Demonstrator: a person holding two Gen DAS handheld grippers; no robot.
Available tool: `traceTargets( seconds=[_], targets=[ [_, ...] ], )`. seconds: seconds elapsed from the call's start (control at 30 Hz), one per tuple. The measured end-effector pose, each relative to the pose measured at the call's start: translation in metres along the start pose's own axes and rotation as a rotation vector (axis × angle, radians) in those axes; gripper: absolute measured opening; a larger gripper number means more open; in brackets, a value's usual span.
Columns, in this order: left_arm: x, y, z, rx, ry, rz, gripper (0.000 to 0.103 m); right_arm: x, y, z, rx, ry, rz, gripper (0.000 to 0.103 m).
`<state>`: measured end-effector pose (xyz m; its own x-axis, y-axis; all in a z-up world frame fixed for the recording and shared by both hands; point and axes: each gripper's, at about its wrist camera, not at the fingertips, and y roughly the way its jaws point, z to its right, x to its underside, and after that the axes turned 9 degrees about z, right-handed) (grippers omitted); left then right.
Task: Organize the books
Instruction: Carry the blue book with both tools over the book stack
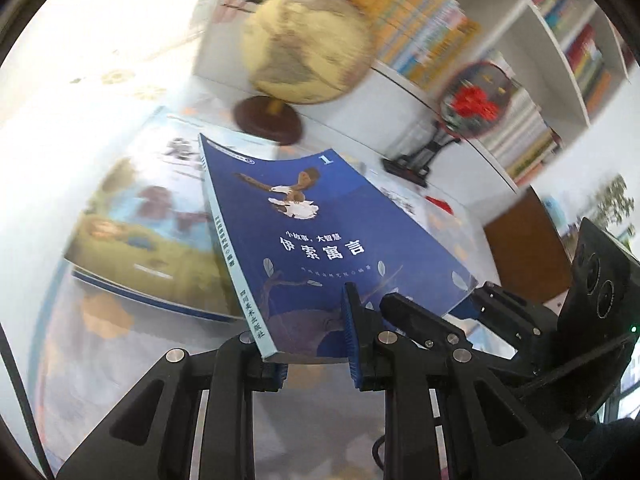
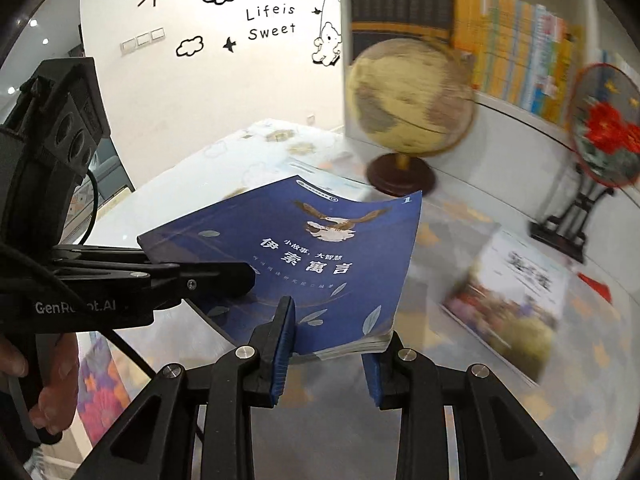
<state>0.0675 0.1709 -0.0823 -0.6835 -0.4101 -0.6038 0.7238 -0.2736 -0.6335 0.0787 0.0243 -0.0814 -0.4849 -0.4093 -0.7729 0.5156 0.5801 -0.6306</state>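
While both tongs pinch the same blue book (image 1: 320, 240), I must keep the two hands moving together. The left tongs (image 1: 316, 344) are pressed on its near edge close to the spine, and the right tongs (image 2: 328, 340) clamp the same edge at the page-side corner. The book hangs in the air above the table (image 2: 460, 360), tilted, cover up, and it bends a little. I judge that any pull apart can tear or twist it. Another book (image 2: 508, 304) lies flat on the table, and the globe (image 2: 408, 96) stands near the bookshelf (image 2: 520, 52), so I pass well clear of it.
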Motion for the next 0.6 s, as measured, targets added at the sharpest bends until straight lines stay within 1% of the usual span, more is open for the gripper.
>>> traceTargets(
  seconds=[0.1,0.13,0.23,0.33,0.4,0.43,0.53,0.57,0.6],
  targets=[
    [-0.009,0.006,-0.028,-0.003,-0.031,-0.005,0.019,-0.008,0.027,-0.01,-0.022,0.059,-0.027,0.031],
    [-0.013,0.008,-0.039,-0.003,-0.051,-0.007,0.019,-0.01,0.035,-0.012,-0.019,0.076,-0.035,0.031],
    [-0.022,0.015,-0.058,-0.014,-0.065,-0.007,0.018,-0.015,0.054,-0.025,-0.008,0.096,-0.057,0.032],
    [-0.03,0.021,-0.077,-0.033,-0.09,-0.01,0.018,-0.018,0.075,-0.035,-0.001,0.124,-0.098,0.033],
    [-0.034,0.026,-0.091,-0.052,-0.124,-0.021,0.024,-0.018,0.086,-0.038,0.0,0.159,-0.117,0.034],
    [-0.037,0.029,-0.099,-0.071,-0.144,-0.031,0.025,-0.018,0.093,-0.039,-0.006,0.181,-0.126,0.034],
    [-0.041,0.029,-0.113,-0.098,-0.16,-0.04,0.026,-0.017,0.107,-0.044,-0.01,0.207,-0.151,0.035],
    [-0.042,0.028,-0.117,-0.104,-0.168,-0.042,0.029,-0.017,0.111,-0.046,-0.007,0.21,-0.158,0.035],
    [-0.043,0.027,-0.122,-0.1,-0.183,-0.042,0.029,-0.017,0.115,-0.047,-0.007,0.211,-0.166,0.035]
  ],
)
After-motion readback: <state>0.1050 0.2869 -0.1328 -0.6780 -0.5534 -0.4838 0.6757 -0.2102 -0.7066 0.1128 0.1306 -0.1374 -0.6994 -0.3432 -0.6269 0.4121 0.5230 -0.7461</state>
